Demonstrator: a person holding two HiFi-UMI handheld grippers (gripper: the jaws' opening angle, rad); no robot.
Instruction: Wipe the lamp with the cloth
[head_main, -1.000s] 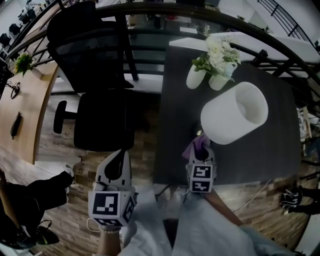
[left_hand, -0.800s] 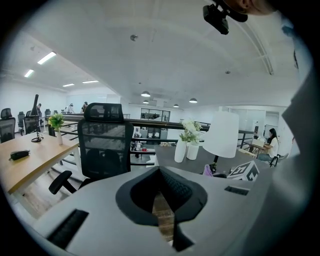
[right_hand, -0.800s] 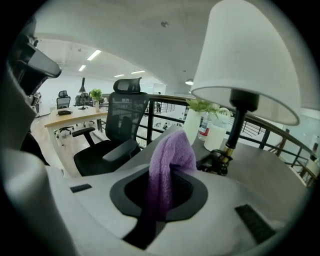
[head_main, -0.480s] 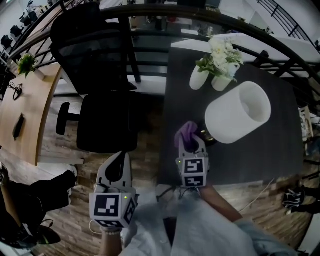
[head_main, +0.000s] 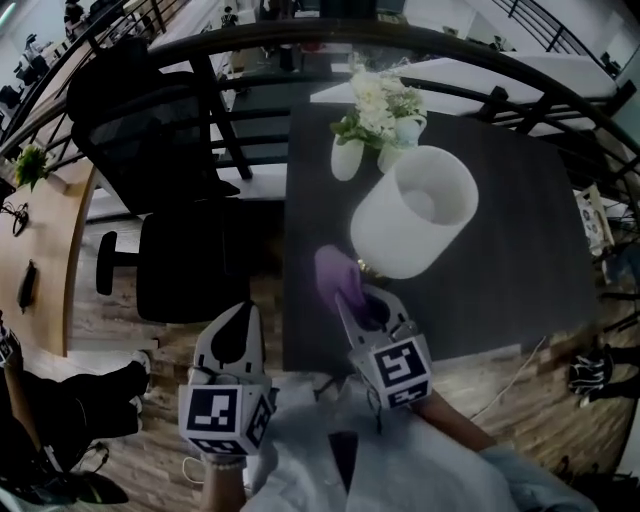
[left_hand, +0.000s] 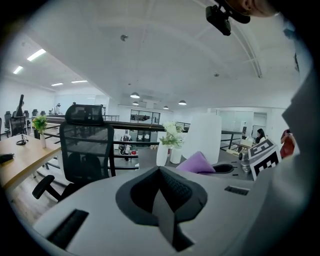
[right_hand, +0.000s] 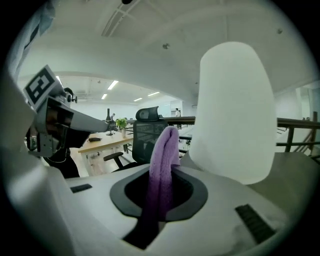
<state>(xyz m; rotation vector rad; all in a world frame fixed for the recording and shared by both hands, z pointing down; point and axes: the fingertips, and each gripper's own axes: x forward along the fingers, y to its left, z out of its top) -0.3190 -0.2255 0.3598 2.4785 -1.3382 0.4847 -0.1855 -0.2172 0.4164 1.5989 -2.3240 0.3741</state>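
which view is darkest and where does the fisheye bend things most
Head view: darkest overall, the white cylindrical lampshade the brightest patch, straight lines bowing near the rim. Right gripper view: black vignetted corners, the purple cloth looming large close to the lens. Left gripper view: same black corners, brightly lit background.

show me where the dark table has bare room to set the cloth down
Widest bare patch: the table right of the lamp, out to its right edge. A narrower strip runs between lamp and near edge. Crowded: the far left, where the vases stand by the lamp, and near left, where the right gripper holds the cloth.
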